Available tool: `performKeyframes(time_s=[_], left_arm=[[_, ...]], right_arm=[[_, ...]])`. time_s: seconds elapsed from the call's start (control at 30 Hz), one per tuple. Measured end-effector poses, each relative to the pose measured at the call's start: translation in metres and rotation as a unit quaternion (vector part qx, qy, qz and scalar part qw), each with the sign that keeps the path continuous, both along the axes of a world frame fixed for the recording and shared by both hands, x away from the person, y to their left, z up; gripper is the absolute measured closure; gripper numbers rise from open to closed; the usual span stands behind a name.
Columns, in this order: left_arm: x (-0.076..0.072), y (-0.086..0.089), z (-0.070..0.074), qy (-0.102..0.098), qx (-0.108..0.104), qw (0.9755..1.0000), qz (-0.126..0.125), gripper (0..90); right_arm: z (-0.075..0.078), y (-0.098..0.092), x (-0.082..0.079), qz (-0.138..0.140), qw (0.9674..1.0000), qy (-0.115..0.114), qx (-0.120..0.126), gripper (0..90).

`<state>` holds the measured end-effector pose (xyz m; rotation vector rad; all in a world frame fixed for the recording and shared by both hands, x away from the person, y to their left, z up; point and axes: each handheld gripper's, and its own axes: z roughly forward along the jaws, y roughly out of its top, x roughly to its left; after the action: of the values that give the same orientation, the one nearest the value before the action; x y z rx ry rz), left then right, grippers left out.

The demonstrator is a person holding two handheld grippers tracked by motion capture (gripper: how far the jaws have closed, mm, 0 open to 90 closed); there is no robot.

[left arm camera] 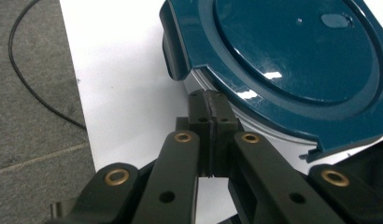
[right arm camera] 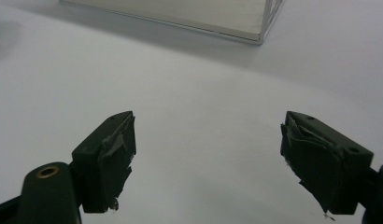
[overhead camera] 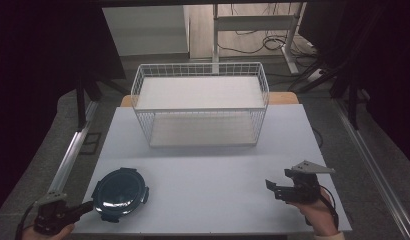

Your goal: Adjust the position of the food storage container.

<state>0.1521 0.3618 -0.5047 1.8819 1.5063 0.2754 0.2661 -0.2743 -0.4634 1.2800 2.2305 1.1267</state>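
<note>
At the table's (overhead camera: 203, 175) near left corner sits a round teal-lidded container (overhead camera: 119, 193). The left gripper (overhead camera: 88, 206) has its jaws clenched together with nothing between them, tips just at the container's rim (left arm camera: 236, 119) under the lid. The right gripper (overhead camera: 274, 189) hovers well apart at the right, jaws spread and empty. A wire basket (overhead camera: 200, 102) stands behind.

The high view looked forward and down from above the table's (overhead camera: 208, 172) near edge, taking in the wire basket (overhead camera: 200, 102) toward twelve o'clock; the left gripper view sat close behind its own jaws, facing the teal lid (left arm camera: 297, 51) at one o'clock; the right gripper view looked low across bare tabletop toward the basket's corner at twelve, which the high view shared.
</note>
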Motion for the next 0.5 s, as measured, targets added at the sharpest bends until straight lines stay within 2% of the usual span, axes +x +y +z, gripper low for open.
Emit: performKeyframes(time_s=[0.17, 0.23, 0.27, 0.37, 0.4, 0.5], left_arm=[[0.004, -0.005, -0.009, 0.021, 0.001, 0.9998, -0.007, 90.0], [0.007, -0.012, -0.013, 0.023, 0.016, 0.9996, -0.004, 90.0], [0.008, -0.013, -0.013, 0.021, 0.011, 0.9997, -0.006, 90.0], [0.01, -0.014, -0.012, 0.014, -0.031, 0.9991, -0.025, 90.0], [0.011, -0.017, -0.012, 0.016, -0.034, 0.9987, -0.033, 90.0], [0.015, -0.026, -0.013, 0.019, -0.024, 0.9987, -0.042, 90.0]], right_arm=[[0.001, 0.001, 0.0, -0.001, 1.0, 0.0, 0.001, 17.9], [-0.001, 0.001, 0.001, -0.001, 1.0, 0.001, 0.001, 17.9], [-0.001, 0.001, 0.001, -0.001, 1.0, 0.002, 0.001, 17.9], [-0.002, 0.001, 0.001, -0.003, 1.0, 0.002, -0.002, 17.9], [-0.002, 0.001, 0.001, -0.002, 1.0, 0.003, -0.001, 17.9], [-0.001, 0.001, 0.001, -0.002, 1.0, 0.003, -0.001, 17.9]])
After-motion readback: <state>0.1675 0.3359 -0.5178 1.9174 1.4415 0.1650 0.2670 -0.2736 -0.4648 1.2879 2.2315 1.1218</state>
